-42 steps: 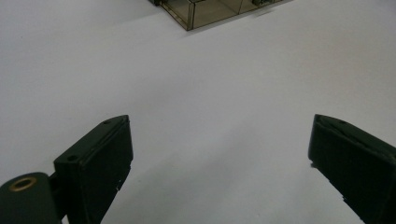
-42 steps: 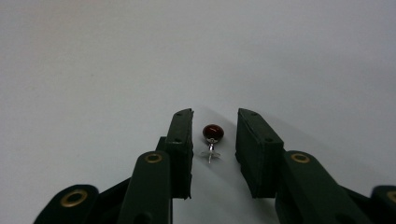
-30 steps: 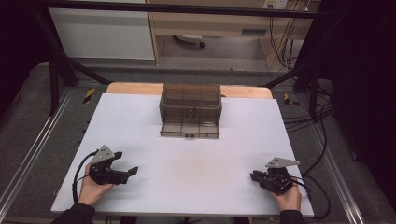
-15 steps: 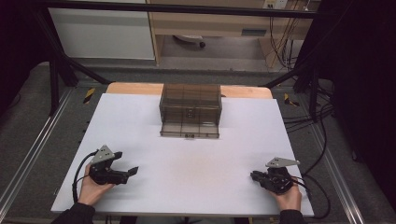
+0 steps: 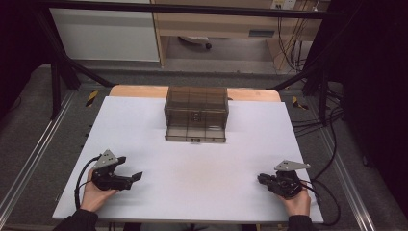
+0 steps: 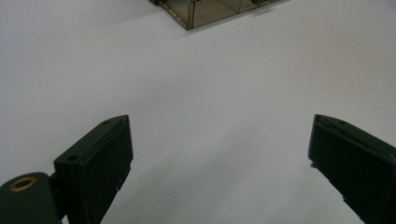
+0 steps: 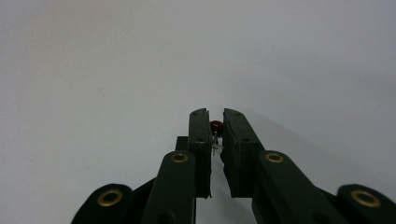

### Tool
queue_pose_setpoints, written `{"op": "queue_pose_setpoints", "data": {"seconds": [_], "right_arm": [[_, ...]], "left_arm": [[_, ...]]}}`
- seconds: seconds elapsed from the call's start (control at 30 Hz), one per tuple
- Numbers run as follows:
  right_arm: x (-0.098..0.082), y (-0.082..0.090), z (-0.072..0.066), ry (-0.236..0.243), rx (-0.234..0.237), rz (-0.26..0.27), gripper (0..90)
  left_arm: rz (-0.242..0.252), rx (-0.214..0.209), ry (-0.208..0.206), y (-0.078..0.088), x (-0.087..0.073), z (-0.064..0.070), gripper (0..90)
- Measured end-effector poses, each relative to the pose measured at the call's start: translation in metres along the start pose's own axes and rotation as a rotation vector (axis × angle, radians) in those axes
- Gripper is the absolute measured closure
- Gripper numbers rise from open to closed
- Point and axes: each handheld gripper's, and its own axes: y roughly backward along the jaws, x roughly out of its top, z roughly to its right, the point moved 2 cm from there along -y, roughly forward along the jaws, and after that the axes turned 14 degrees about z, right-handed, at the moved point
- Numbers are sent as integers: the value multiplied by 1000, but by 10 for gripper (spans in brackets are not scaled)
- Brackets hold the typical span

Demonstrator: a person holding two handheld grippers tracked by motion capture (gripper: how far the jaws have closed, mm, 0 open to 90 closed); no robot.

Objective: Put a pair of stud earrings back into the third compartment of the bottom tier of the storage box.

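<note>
Right gripper [image 7: 215, 122]: fingers clamped on a small dark-red bead-like part with thin metal legs [image 7: 215, 127] (tiny, hard to identify).
Left gripper [image 6: 219, 140]: fingers wide apart over the white surface [image 6: 210, 84].

Tiny red thing, hard to make out

The small red-headed part [image 7: 215, 126] pinched at the tips of the right gripper [image 7: 215, 122] is too small to identify; its thin metal legs vanish between the pads. Ahead of the left gripper [image 6: 219, 154], the smoky plastic drawer box [image 6: 205, 9] is cut off by the top edge.
</note>
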Motion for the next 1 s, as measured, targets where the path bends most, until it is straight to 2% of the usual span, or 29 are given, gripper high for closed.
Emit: {"op": "queue_pose_setpoints", "data": {"seconds": [0.17, 0.53, 1.0], "right_arm": [[5, -2, -2, 15, 9, 9, 823], [18, -8, -7, 14, 17, 27, 825], [38, -26, -20, 25, 46, 51, 825]], "left_arm": [[0, 0, 1, 0, 0, 0, 62], [-2, 0, 0, 0, 0, 0, 62], [-4, 0, -1, -1, 0, 0, 62]]}}
